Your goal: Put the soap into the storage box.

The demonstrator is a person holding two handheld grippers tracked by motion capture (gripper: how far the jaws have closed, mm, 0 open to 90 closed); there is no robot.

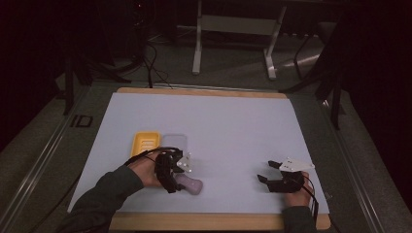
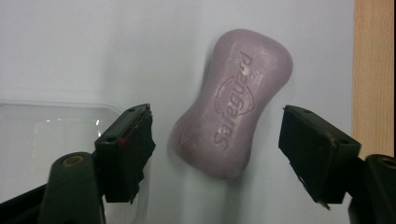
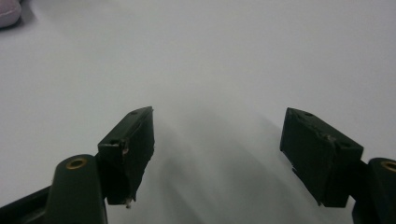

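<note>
Your left gripper stood wide, its jaws flanking but not touching a waisted, matte lilac soap bar stamped "Safeguard", lying on the pale tabletop. Beside its left jaw sat a clear plastic lid, cut off at the frame edge. Your right gripper gaped wide over bare surface.

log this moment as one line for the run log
left gripper: open, over soap bar | right gripper: open, idle above mat | yellow dish, clear lid: beside soap
</note>
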